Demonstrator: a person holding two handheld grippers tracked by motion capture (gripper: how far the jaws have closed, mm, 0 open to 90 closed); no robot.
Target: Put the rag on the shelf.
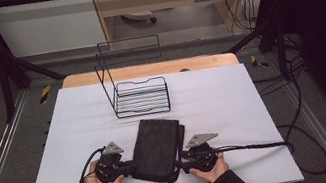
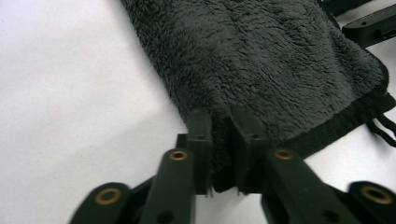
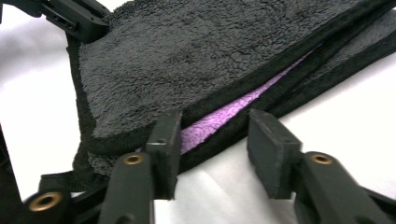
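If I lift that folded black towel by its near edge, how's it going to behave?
Probably floppy: the black towel is soft, fluffy cloth lying flat in folded layers. The layers would likely peel apart, since the right gripper view shows a gap with a purple inner side. It seems unlikely to slip, as the left gripper pinches thick pile.

Bare white table lies open either side of the towel; the wire rack blocks beyond.

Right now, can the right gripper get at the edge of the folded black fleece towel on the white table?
Probably yes. The right gripper sits at the folded black fleece towel, jaws apart, with the towel's layered edge between them and nothing in the way. The left gripper grips the opposite edge.
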